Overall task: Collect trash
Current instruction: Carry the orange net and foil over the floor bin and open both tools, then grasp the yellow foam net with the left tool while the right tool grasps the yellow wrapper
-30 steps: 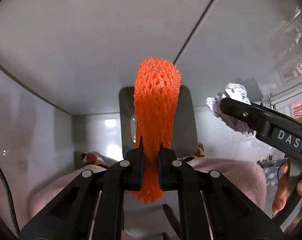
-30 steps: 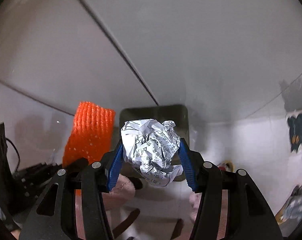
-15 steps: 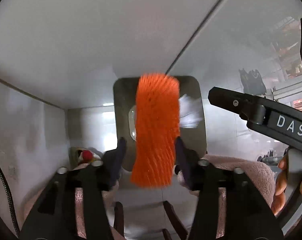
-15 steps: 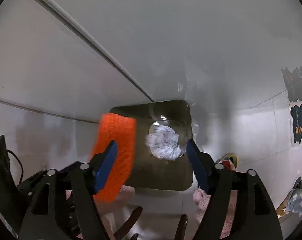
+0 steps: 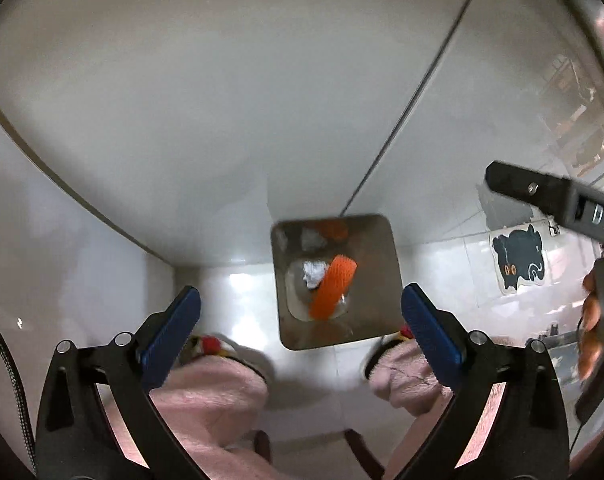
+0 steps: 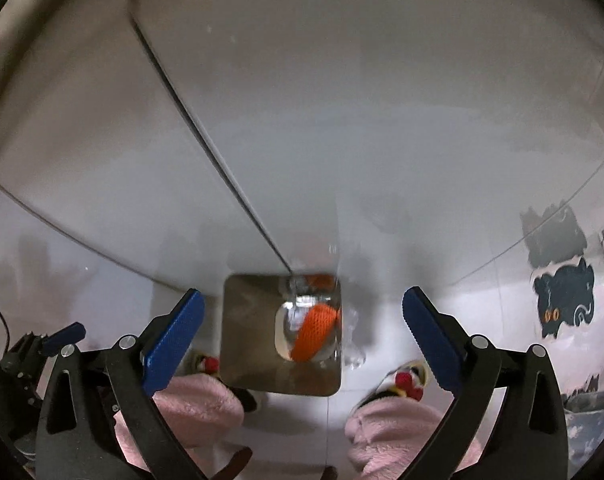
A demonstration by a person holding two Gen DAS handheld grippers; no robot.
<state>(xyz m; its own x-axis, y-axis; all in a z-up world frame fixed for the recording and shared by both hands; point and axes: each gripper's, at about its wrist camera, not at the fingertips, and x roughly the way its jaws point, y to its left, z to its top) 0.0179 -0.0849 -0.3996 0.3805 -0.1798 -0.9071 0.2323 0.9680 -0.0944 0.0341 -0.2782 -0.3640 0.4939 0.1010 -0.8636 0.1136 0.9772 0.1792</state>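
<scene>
Both tongs, left [image 5: 300, 322] and right [image 6: 302, 326], are seen opening, empty, above the bin [image 5: 378, 280]; net [image 5: 333, 287] and paper [image 5: 314, 274] lie inside it.

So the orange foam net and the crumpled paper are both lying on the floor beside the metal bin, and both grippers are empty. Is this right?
Not quite. The orange foam net and the crumpled paper lie inside the metal bin, not on the floor beside it; the left wrist view looks straight down into it. The rest holds: the left gripper and right gripper are opening with nothing between the jaws.
</scene>
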